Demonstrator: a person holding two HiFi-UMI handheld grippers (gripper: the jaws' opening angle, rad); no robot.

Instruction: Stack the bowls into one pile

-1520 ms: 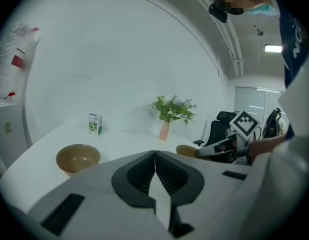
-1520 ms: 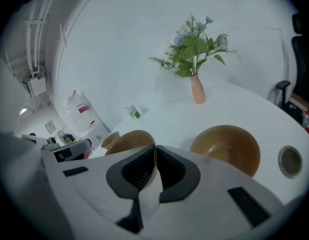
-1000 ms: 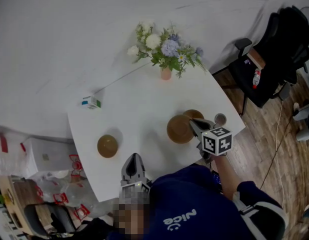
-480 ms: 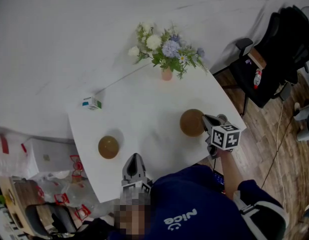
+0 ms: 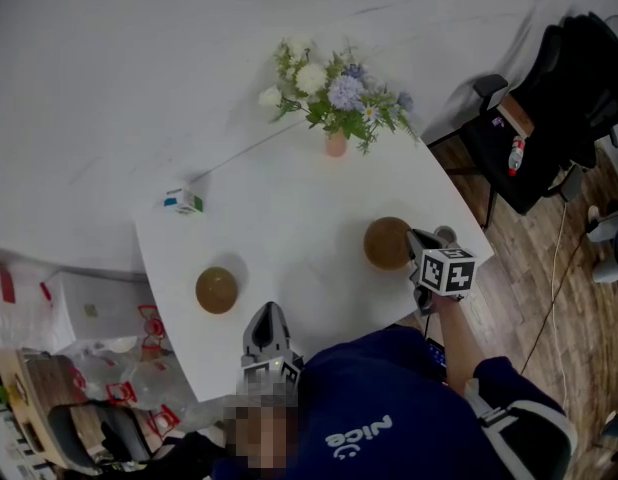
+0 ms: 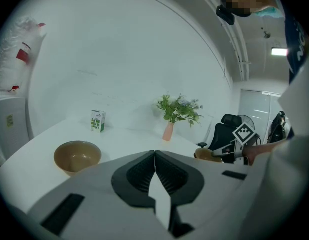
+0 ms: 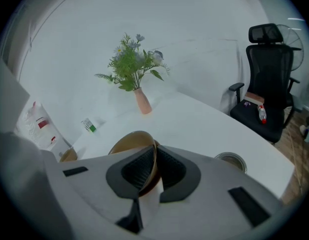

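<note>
A brown bowl (image 5: 387, 243) sits near the table's right edge, and my right gripper (image 5: 414, 241) is shut on its rim. In the right gripper view the bowl's wall (image 7: 129, 143) stands between the pads of my right gripper (image 7: 155, 156), and a darker bowl edge shows just under it. A second brown bowl (image 5: 216, 290) stands alone on the left part of the table, also seen as the bowl (image 6: 77, 156) in the left gripper view. My left gripper (image 5: 268, 315) hovers at the near edge, its jaws shut together with nothing in them (image 6: 155, 156).
A pink vase of flowers (image 5: 335, 144) stands at the table's far side, and a small carton (image 5: 182, 203) at the far left corner. A small round tin (image 5: 444, 234) sits right beside the held bowl. A black office chair (image 5: 549, 118) stands on the right.
My right gripper carried its bowl to the right and down, over the bowl that stood behind it; only one pile shows there now. The left gripper has not moved.
</note>
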